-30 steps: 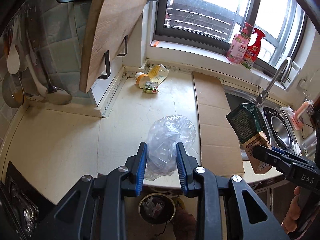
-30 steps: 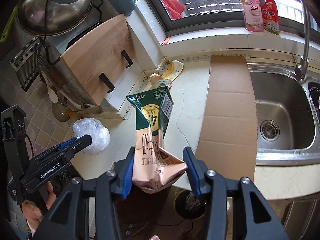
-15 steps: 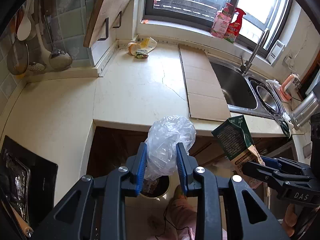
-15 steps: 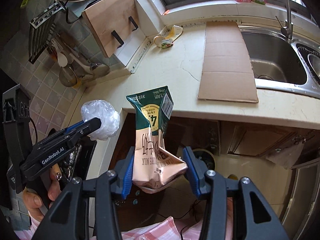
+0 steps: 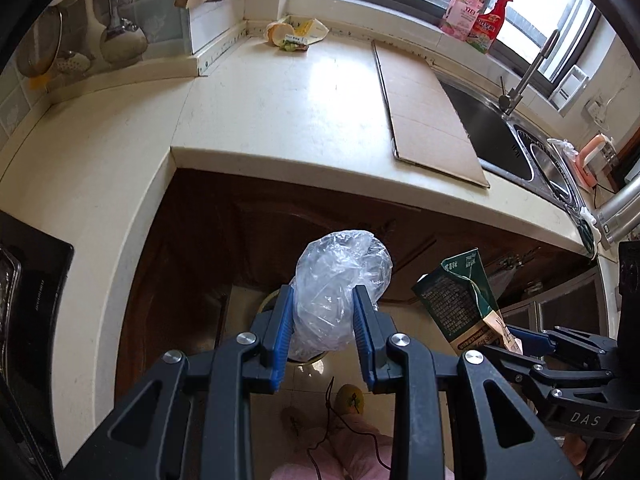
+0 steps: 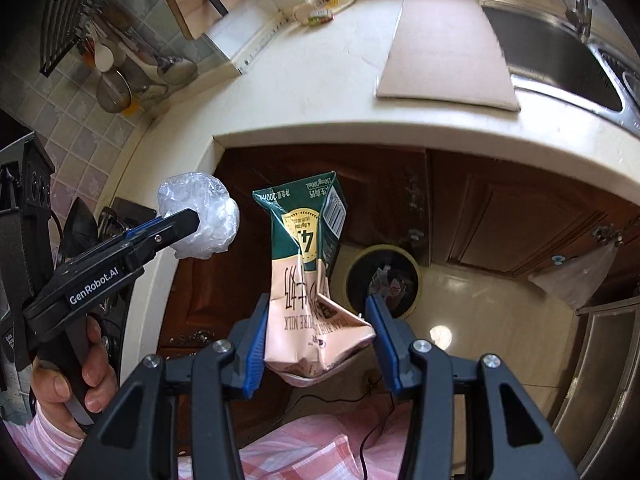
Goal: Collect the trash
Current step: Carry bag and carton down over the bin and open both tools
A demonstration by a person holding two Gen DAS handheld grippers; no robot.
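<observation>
Both jaws clamp trash — left gripper (image 5: 323, 334) a plastic bag (image 5: 340, 300), right gripper (image 6: 317, 338) a milk carton (image 6: 310, 276) upright — bin (image 6: 383, 282) lies below, nearer the right.

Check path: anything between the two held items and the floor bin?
Nothing visible does. The crumpled clear plastic bag and green-and-pink milk carton hang above the floor; the round open trash bin lies uncovered below.
</observation>
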